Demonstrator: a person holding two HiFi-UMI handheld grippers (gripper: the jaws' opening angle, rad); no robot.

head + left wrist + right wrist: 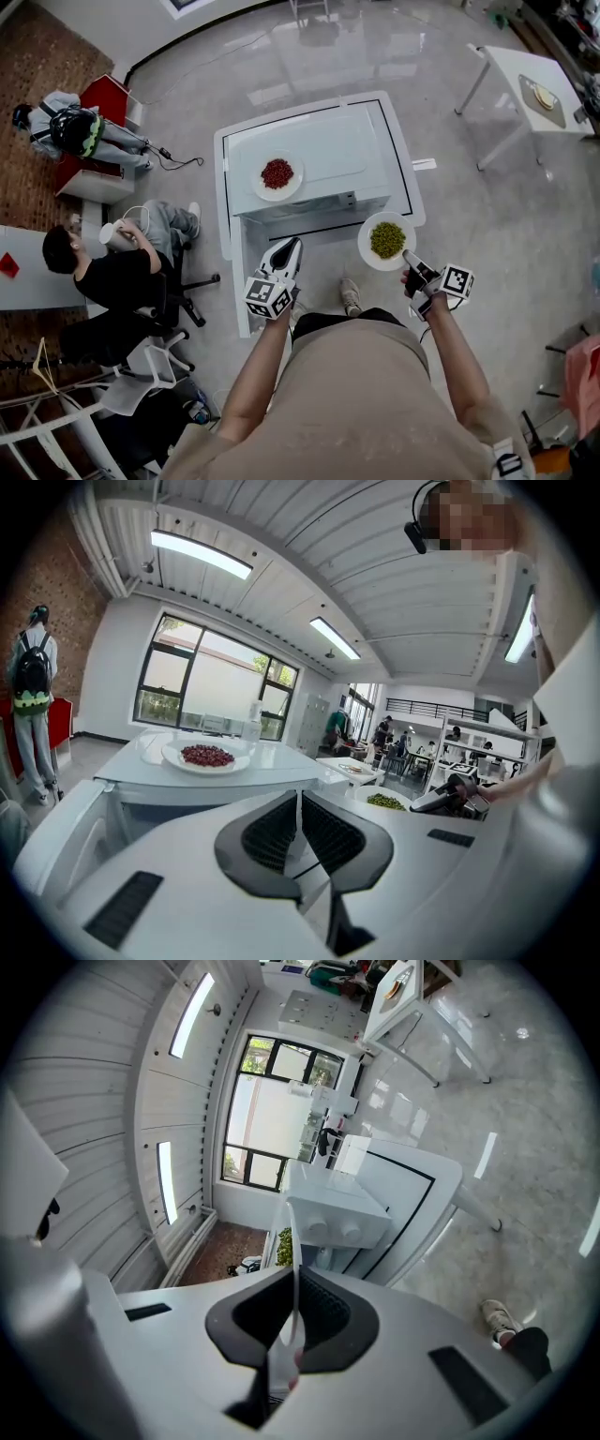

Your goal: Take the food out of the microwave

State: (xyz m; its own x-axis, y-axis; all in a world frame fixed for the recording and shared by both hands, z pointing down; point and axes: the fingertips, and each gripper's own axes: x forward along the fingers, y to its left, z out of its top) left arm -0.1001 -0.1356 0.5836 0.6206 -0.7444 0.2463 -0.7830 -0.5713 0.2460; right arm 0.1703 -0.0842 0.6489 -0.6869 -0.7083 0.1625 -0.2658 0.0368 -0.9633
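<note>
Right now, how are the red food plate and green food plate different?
The red food plate sits on top of the microwave; the green food plate is gripped by its rim in the right hand-held gripper. The red food plate's bits are dark red, the green food plate's green. Both are round and white.

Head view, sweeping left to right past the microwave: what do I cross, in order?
Seated person in black top → white round plate of red beans → white round plate of green peas → white square side table.
</note>
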